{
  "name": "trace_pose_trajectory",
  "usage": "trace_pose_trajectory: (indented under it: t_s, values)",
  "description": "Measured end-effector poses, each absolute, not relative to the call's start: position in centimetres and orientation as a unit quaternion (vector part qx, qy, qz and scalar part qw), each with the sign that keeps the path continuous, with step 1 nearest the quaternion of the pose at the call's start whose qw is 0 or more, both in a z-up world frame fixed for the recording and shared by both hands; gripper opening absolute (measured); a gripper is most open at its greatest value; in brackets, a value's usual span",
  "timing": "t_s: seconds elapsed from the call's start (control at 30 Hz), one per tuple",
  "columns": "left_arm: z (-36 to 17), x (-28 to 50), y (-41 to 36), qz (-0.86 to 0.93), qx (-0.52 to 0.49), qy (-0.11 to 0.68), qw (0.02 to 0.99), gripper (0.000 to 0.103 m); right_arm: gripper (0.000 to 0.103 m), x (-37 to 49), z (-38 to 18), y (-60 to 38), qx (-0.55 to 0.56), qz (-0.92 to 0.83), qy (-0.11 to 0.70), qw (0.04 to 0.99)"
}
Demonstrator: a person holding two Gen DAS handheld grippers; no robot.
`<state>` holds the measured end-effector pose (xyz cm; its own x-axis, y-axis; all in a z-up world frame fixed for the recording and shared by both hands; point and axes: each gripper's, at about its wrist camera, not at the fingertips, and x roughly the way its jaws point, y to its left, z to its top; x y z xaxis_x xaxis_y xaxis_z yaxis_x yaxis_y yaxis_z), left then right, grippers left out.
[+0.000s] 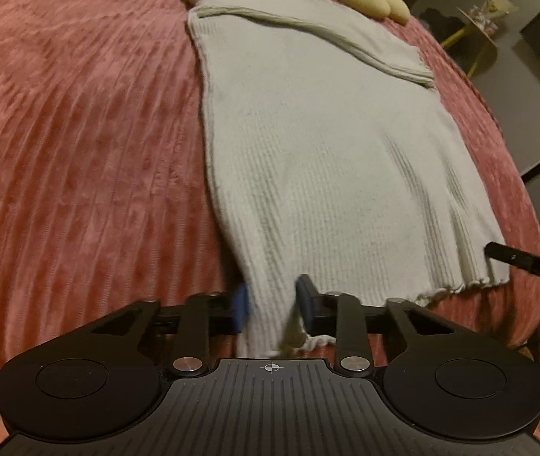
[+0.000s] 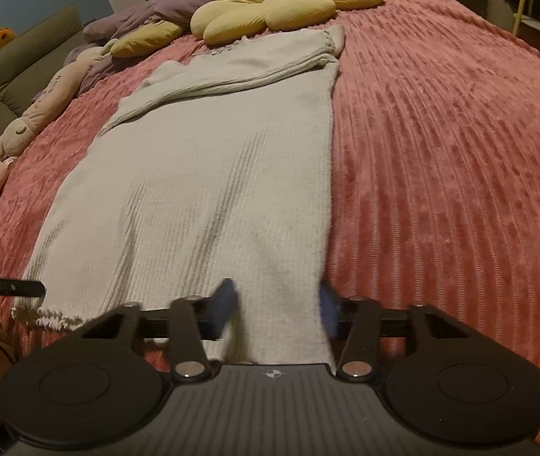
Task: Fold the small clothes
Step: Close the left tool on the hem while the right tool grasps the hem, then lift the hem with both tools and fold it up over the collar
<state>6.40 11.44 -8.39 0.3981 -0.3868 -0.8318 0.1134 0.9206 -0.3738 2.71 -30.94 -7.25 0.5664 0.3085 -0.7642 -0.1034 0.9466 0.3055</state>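
Pink ribbed bedspread (image 1: 80,133) carries the pale knit top (image 1: 308,144), long axis running away; left gripper (image 1: 273,309) and right gripper (image 2: 277,311) each pinch a near hem corner.

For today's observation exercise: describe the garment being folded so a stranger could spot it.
On the pink ribbed bedspread, below the yellow flower-shaped cushion, lies a pale grey ribbed knit top. Unlike the cushions and soft toys around it, it lies flat, with a frilled hem.
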Motion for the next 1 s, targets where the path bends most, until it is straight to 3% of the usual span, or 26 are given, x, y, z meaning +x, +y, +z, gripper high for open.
trace_pose_trajectory:
  t_s: [0.07, 0.13, 0.2, 0.27, 0.33, 0.43, 0.57, 0.73, 0.83, 0.87, 0.9, 0.93, 1.0]
  values:
    - [-8.4, 6.5, 11.9, -0.157, -0.137, 0.531, 0.822, 0.029, 0.036, 2.8, -7.3, -31.6, 0.130, 0.121, 0.454, 0.873]
    - [-8.4, 6.7, 11.8, -0.165, -0.129, 0.533, 0.819, 0.038, 0.036, 2.8, -7.4, -31.8, 0.136, 0.128, 0.460, 0.868]
    - [-8.3, 6.9, 11.5, -0.179, -0.119, 0.534, 0.818, 0.040, 0.039, 2.9, -7.4, -31.7, 0.134, 0.137, 0.468, 0.863]
    - [-8.3, 7.2, 11.1, -0.183, -0.106, 0.536, 0.817, 0.037, 0.041, 3.1, -7.4, -31.6, 0.136, 0.145, 0.476, 0.857]
    - [-8.2, 7.5, 11.0, -0.187, -0.099, 0.541, 0.814, 0.017, 0.041, 3.3, -7.4, -31.5, 0.130, 0.149, 0.488, 0.850]
    - [-8.1, 7.8, 11.6, -0.190, -0.116, 0.546, 0.807, 0.012, 0.041, 3.6, -7.4, -31.7, 0.126, 0.161, 0.495, 0.844]
    - [-7.8, 7.6, 11.8, -0.196, -0.131, 0.541, 0.807, 0.011, 0.025, 3.7, -7.5, -32.3, 0.132, 0.159, 0.498, 0.842]
    - [-7.5, 7.6, 12.8, -0.222, -0.166, 0.532, 0.800, 0.012, 0.023, 3.8, -7.9, -34.1, 0.211, 0.167, 0.500, 0.823]
    - [-8.0, 7.9, 12.2, -0.225, -0.148, 0.544, 0.795, 0.028, 0.024, 4.0, -8.5, -33.7, 0.206, 0.169, 0.512, 0.817]
    - [-8.3, 8.0, 12.0, -0.227, -0.145, 0.548, 0.792, 0.028, 0.025, 4.1, -8.6, -33.5, 0.206, 0.172, 0.514, 0.815]
    - [-8.4, 8.0, 11.7, -0.229, -0.143, 0.549, 0.791, 0.027, 0.025, 4.3, -8.7, -33.3, 0.208, 0.173, 0.517, 0.812]
    - [-8.4, 8.1, 11.4, -0.229, -0.138, 0.549, 0.792, 0.013, 0.027, 4.4, -8.7, -33.2, 0.207, 0.174, 0.519, 0.811]
    - [-8.1, 8.4, 11.3, -0.232, -0.138, 0.548, 0.792, 0.011, 0.025, 4.5, -8.4, -32.8, 0.194, 0.177, 0.520, 0.813]
